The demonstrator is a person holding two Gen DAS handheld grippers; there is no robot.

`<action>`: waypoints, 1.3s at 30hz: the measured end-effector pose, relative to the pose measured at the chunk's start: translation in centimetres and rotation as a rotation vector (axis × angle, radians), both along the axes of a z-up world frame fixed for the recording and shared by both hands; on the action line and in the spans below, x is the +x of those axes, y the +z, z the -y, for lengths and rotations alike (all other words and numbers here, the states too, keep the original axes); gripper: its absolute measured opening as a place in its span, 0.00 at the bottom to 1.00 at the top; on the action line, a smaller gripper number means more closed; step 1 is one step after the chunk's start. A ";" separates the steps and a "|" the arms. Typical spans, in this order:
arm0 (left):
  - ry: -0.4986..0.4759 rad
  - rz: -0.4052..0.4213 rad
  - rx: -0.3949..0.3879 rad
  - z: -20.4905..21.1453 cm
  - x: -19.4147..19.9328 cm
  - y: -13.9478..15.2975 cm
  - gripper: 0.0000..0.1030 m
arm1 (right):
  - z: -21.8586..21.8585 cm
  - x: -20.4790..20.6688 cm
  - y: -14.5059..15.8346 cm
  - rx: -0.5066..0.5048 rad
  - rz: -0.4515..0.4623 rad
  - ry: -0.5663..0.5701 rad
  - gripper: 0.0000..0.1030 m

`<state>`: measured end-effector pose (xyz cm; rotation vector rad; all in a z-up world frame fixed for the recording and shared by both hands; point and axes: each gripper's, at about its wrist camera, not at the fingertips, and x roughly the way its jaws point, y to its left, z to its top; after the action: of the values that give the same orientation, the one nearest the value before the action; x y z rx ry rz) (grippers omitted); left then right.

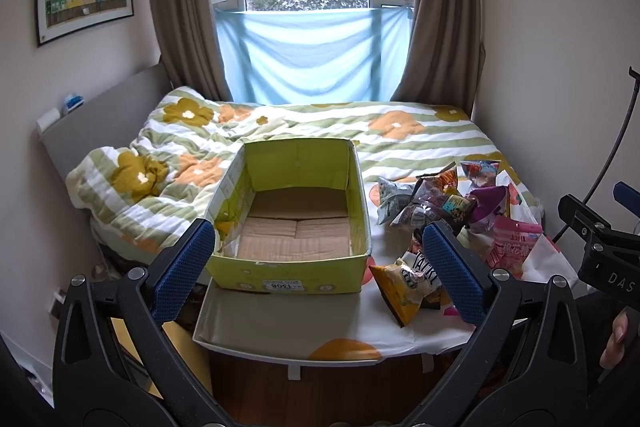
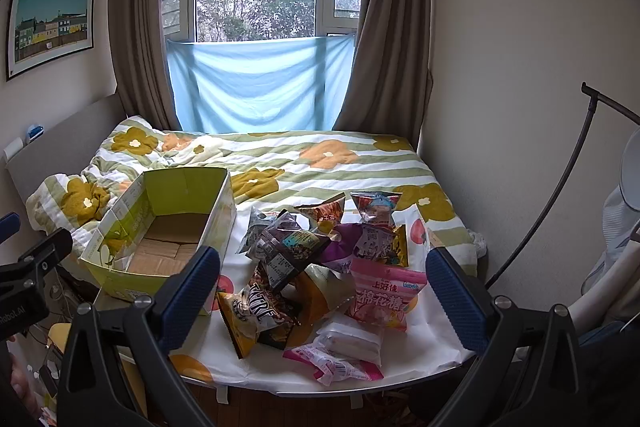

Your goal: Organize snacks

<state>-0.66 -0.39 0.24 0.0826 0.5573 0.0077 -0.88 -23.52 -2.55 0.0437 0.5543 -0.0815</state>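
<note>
An empty yellow-green cardboard box (image 1: 294,163) stands open on the bed's foot end; it also shows in the right wrist view (image 2: 132,203). A pile of snack bags (image 2: 320,259) lies to its right, with a pink marshmallow bag (image 2: 384,297), a yellow chip bag (image 2: 256,315) and a white wrapped pack (image 2: 352,341). The pile shows in the left wrist view (image 1: 444,211) too. My left gripper (image 1: 316,275) is open and empty in front of the box. My right gripper (image 2: 320,291) is open and empty over the front of the pile.
The bed has a flowered, striped quilt (image 1: 280,131), bunched at the left. A grey headboard (image 1: 96,123) runs along the left wall. A white table edge (image 1: 280,343) sits at the bed's foot. A black stand pole (image 2: 560,195) rises at the right wall.
</note>
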 end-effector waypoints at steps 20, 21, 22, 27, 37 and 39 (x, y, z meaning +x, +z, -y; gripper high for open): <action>-0.086 -0.094 -0.061 0.8 1.0 -2.2 1.00 | 0.7 -1.9 -0.3 -0.016 -0.023 -0.032 1.00; -0.104 -0.115 -0.074 1.1 1.2 -2.8 1.00 | 1.0 -2.0 -0.6 -0.018 -0.032 -0.043 1.00; -0.117 -0.129 -0.080 1.2 1.4 -3.3 1.00 | 1.4 -2.0 -0.9 -0.018 -0.043 -0.052 1.00; -0.158 -0.246 -0.067 3.0 2.7 -6.4 1.00 | 3.4 -1.8 -2.4 -0.016 -0.107 -0.078 1.00; -0.252 -0.316 -0.048 11.5 4.1 -11.6 1.00 | 10.4 1.5 -7.6 0.054 -0.193 -0.025 1.00; -0.286 -0.339 -0.047 13.8 4.5 -13.0 1.00 | 11.8 2.9 -9.0 0.059 -0.212 0.007 1.00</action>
<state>3.87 -14.21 -12.80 0.1186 0.8796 -0.3023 1.97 -35.30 -11.51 0.0910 0.7684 -0.0631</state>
